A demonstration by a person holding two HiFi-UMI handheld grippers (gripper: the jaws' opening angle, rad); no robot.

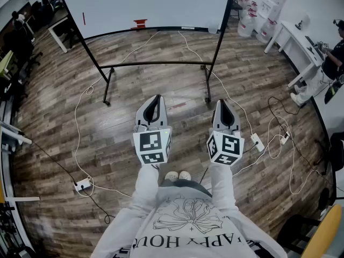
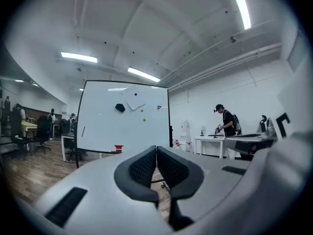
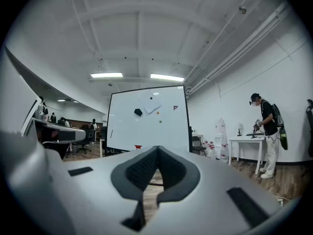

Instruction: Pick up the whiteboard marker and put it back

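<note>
A white whiteboard [image 1: 150, 4] on a black wheeled stand stands ahead of me across the wood floor. A thin dark marker [image 1: 83, 19] sits upright near the board's left edge; it also shows as the marker [image 2: 83, 131] and the marker [image 3: 111, 133] in the gripper views. A small red object [image 1: 140, 23] rests on the board's tray. My left gripper [image 1: 156, 97] and right gripper [image 1: 223, 102] are held level side by side, well short of the board. The left gripper [image 2: 156, 147] and the right gripper [image 3: 157, 147] are both shut with nothing between the pads.
White cables [image 1: 80, 117] and power strips [image 1: 81, 185] trail over the floor around the stand's black feet [image 1: 106, 102]. A white table [image 1: 293, 39] and a person [image 1: 328, 63] are at the right, water jugs [image 1: 247, 20] behind. Desks and chairs [image 1: 21, 42] line the left.
</note>
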